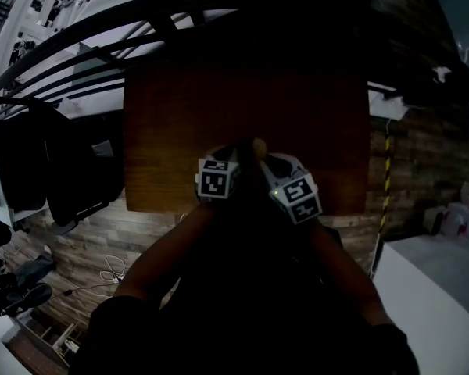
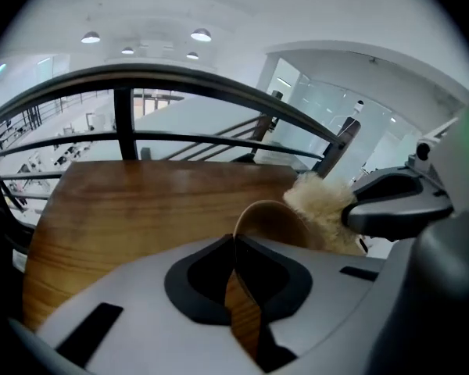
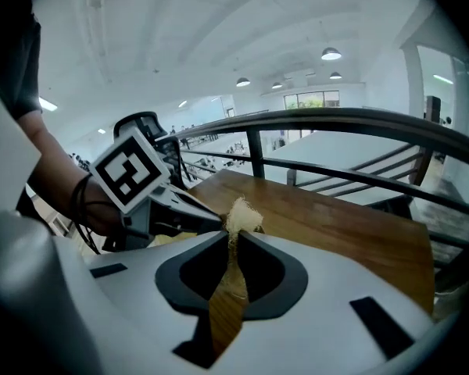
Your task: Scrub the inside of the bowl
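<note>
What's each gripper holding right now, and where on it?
The left gripper pinches the wooden bowl by its near rim. The right gripper clamps the pale fibrous scrubber, with a tuft showing past the jaws.

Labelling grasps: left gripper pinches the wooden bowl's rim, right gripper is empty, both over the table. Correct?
No: the right gripper isn't empty; the right gripper view shows its fingers shut on a pale fibrous scrubber. Left gripper pinching the bowl by its rim over the table stands.

no readable text, brand, number or sign in any view. only print: black-and-white square marker patterns on left gripper's white marker cube (image 1: 216, 180) and right gripper's white marker cube (image 1: 297, 196); no letters, no digits.
</note>
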`<action>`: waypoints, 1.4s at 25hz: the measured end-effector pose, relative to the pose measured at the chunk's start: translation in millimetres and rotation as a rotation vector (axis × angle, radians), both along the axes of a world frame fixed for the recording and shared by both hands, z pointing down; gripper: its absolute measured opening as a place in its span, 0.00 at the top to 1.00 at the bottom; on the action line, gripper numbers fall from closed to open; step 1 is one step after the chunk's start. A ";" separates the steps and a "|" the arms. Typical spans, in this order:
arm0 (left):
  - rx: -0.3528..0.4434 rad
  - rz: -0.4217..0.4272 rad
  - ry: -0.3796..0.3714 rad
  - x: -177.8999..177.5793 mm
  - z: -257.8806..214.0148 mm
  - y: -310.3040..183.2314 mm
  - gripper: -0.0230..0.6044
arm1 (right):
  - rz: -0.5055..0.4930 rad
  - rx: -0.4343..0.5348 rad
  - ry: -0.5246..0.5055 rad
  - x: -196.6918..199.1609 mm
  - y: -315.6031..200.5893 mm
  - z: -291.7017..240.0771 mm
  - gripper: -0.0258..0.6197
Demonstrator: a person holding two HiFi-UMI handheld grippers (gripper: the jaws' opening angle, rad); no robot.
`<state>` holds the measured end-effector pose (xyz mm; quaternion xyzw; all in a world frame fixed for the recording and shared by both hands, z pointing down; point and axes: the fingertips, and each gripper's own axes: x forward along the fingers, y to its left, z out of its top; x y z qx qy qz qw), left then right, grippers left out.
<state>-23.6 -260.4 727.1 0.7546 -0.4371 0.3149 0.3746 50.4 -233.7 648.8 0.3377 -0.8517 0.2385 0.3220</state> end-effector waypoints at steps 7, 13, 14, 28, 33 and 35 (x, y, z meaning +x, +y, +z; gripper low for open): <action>0.116 0.007 0.081 -3.8 -74.0 5.6 0.95 | -0.072 0.027 0.144 -40.2 -1.2 -10.7 0.89; 0.207 0.022 0.126 -21.7 -118.2 19.2 0.95 | -0.201 0.099 0.154 -89.4 17.0 -39.1 0.89; 0.226 0.025 0.126 -26.6 -124.5 20.6 0.95 | -0.221 0.096 0.136 -95.0 20.8 -45.0 0.89; 0.281 -0.007 0.140 -72.4 -149.4 40.2 0.95 | -0.265 0.120 0.365 -100.5 42.0 -81.8 0.89; 0.302 0.022 0.180 -65.9 -166.3 44.1 0.95 | -0.243 0.170 0.433 -100.9 33.7 -88.2 0.89; 0.314 0.033 0.205 -62.9 -176.3 43.2 0.95 | -0.270 0.170 0.413 -109.7 35.9 -89.0 0.89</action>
